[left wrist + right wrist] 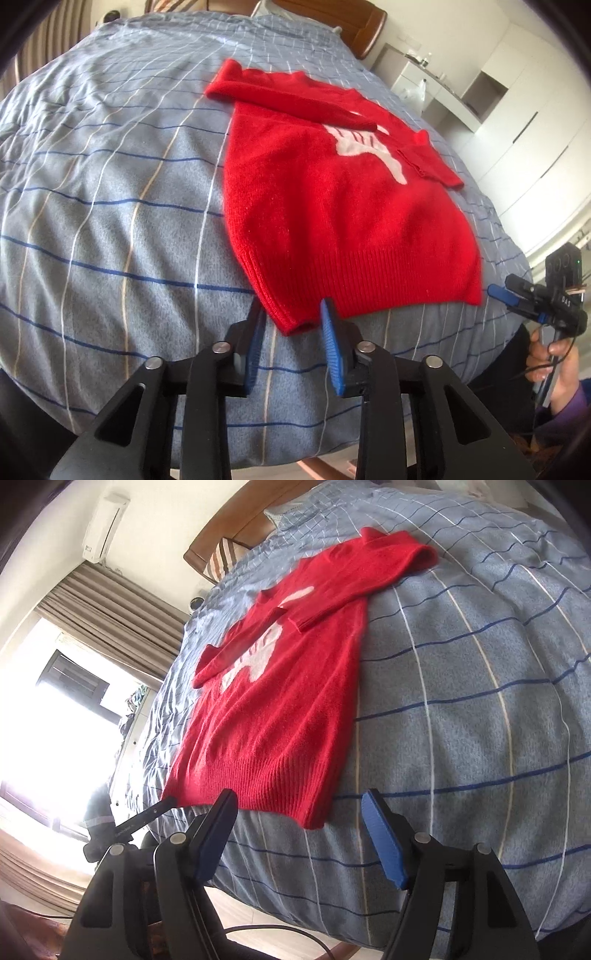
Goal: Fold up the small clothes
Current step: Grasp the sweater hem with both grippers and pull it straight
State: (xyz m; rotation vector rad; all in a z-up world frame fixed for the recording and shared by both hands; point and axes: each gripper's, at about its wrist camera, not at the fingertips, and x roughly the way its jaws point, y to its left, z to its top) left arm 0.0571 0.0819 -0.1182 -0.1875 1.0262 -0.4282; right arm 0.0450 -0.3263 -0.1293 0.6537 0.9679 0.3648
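Note:
A red knit sweater (332,203) with a white pattern lies flat on a blue-grey checked duvet (110,184), both sleeves folded across its chest. Its ribbed hem faces me. My left gripper (292,312) stands open at the hem's left corner, which lies between the pads without being pressed. In the right wrist view the sweater (277,720) runs away from me, and my right gripper (299,797) is wide open, straddling the hem's right corner. The right gripper (506,291) also shows at the bed's edge in the left wrist view, held by a hand (554,365).
The duvet (480,701) covers the whole bed. A wooden headboard (332,14) and a striped pillow (221,557) lie at the far end. White cabinets (498,110) stand to the right, and a bright window with brown curtains (110,620) is on the other side.

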